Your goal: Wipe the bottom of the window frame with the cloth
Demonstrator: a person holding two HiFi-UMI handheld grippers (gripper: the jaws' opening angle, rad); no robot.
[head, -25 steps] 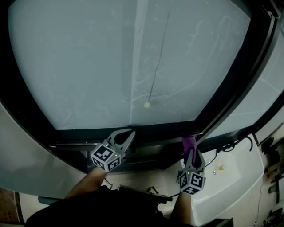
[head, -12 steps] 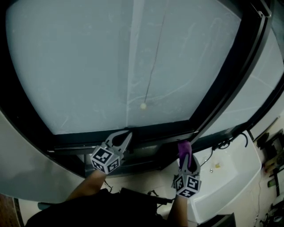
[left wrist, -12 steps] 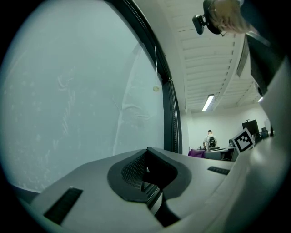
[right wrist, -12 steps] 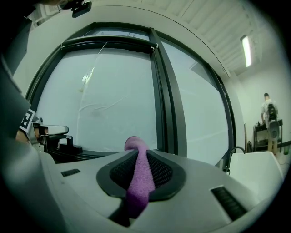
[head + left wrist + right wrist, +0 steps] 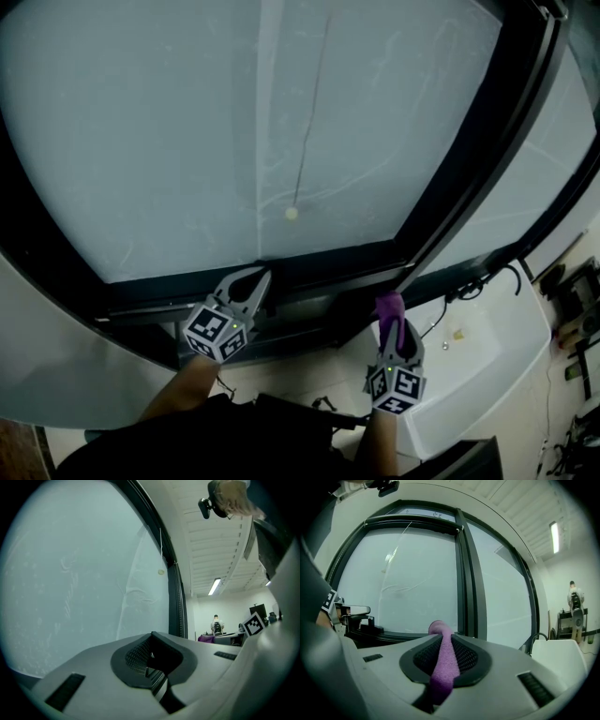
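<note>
1. A large window of pale glass [image 5: 187,131] is seen from above, with the dark bottom of the window frame [image 5: 319,264] running left to right below the pane.
2. The right gripper [image 5: 395,328] has its fingers clamped on a purple cloth [image 5: 389,307]. A fold of it pokes out past the tips, at the frame's bottom edge, just left of the foot of the dark upright bar [image 5: 469,159].
3. The left gripper [image 5: 256,280] is further left along the same bottom rail. Its fingers are closed together with nothing between them, tips at the frame.
4. A thin pull cord ending in a small bead [image 5: 292,214] hangs in front of the glass, above and between the grippers.
5. Compared with a second ago, both grippers keep much the same places against the frame; mainly the camera has tilted slightly.
</note>
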